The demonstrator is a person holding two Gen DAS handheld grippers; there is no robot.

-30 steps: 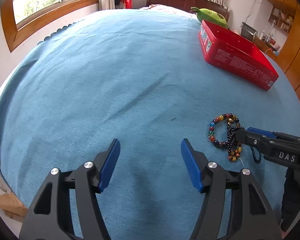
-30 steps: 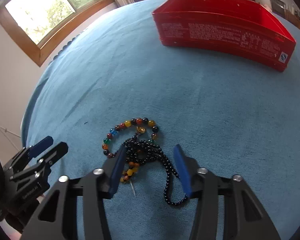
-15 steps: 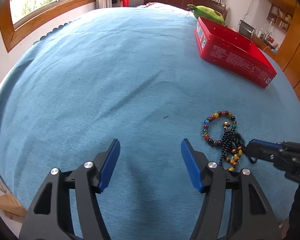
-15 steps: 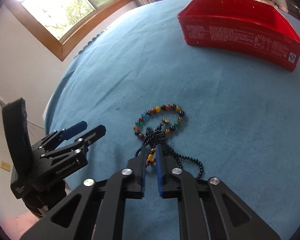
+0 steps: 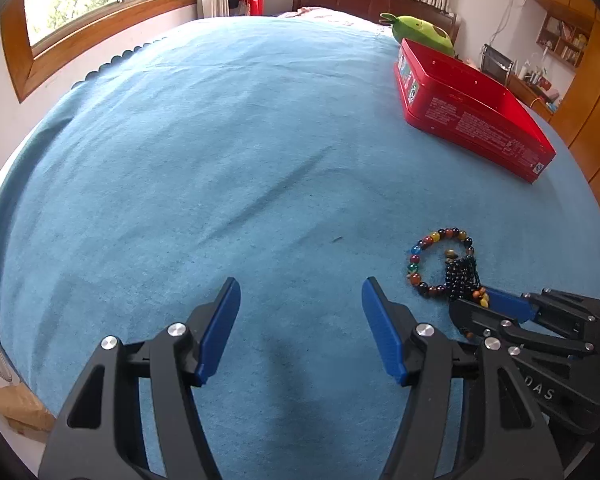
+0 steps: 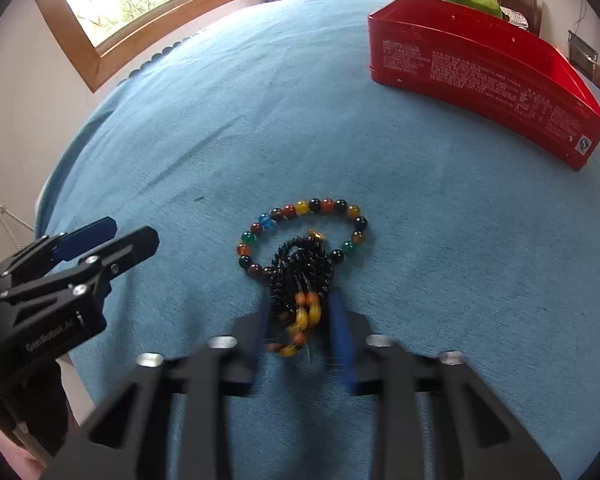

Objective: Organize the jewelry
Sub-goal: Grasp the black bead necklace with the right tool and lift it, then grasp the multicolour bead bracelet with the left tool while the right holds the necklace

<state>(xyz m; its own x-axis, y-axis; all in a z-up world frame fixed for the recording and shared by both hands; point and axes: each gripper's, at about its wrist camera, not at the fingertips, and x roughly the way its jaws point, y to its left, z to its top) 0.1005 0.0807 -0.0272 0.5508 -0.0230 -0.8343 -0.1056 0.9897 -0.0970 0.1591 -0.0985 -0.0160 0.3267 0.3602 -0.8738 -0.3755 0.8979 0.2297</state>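
We see the black bead string [image 6: 302, 270] bunched on the blue bed [image 6: 420, 220], overlapping the colourful bracelet [image 6: 300, 208], well before the red box [image 6: 480, 72], our right gripper [image 6: 300, 320] clamped on it, our left gripper [image 5: 296, 312] half open, empty

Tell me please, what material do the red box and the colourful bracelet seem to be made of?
Red box: probably thin painted metal, a tin; glossy walls with a rolled rim and printed text. Colourful bracelet: polished stone or glass beads, some translucent and shiny; which of the two cannot be told.

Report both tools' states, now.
Left tool: open, holding nothing.
Right tool: closed on the black bead strand.
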